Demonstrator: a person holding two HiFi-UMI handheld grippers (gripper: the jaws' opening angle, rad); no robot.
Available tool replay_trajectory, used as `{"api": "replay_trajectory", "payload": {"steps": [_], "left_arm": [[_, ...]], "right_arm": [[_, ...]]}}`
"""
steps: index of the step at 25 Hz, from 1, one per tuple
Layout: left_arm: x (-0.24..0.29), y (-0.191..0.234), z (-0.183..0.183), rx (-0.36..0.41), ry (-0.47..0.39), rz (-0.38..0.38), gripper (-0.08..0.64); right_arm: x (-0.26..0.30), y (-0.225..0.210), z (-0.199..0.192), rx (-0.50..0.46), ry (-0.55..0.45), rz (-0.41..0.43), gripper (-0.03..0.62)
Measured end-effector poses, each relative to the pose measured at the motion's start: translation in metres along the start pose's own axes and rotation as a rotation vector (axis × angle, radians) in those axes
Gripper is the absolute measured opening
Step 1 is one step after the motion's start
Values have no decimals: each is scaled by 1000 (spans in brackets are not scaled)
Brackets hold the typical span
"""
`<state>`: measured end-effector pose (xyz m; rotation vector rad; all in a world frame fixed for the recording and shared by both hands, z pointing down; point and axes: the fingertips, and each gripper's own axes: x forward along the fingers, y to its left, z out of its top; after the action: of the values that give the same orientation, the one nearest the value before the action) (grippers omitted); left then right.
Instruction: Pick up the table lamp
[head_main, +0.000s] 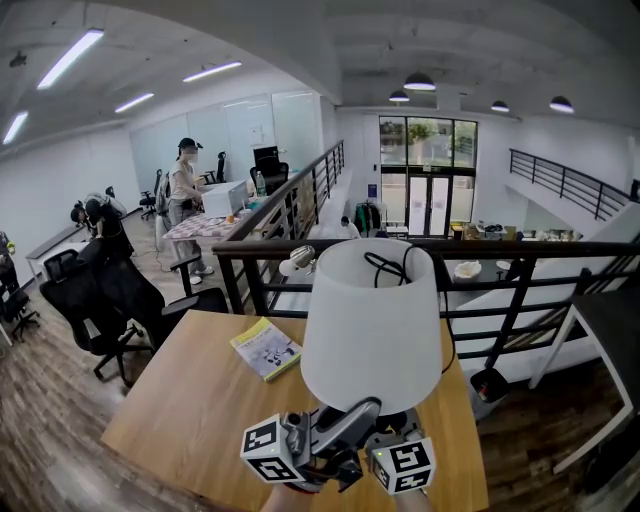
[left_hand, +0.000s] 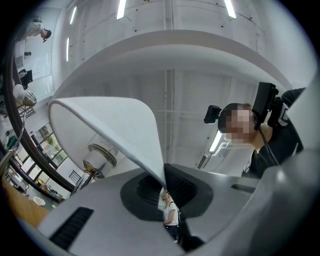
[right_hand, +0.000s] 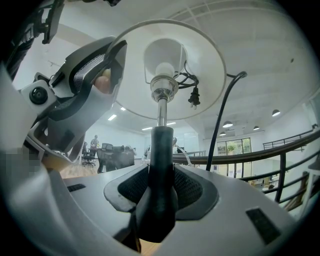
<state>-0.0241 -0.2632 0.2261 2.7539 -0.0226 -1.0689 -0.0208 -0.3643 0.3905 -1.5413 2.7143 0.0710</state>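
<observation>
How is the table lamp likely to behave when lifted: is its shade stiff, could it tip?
The white shade looks thin where the left hand-held gripper pinches its rim, so it probably flexes or dents. The wide shade sits on a slim black stem, clamped by the right hand-held gripper, so the whole may be top-heavy and tilt. The loose cord could swing.

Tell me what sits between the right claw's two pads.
The table lamp's black stem, gripped tight by the right claw; the right gripper view shows it.
</observation>
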Motion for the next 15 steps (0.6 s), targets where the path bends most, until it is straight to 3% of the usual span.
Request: {"api": "replay_trajectory", "payload": {"steps": [15], "left_arm": [[-2, -2, -2, -12, -1, -2, 14]], "right_arm": [[-2, 1, -3, 5, 4, -13, 156]]}}
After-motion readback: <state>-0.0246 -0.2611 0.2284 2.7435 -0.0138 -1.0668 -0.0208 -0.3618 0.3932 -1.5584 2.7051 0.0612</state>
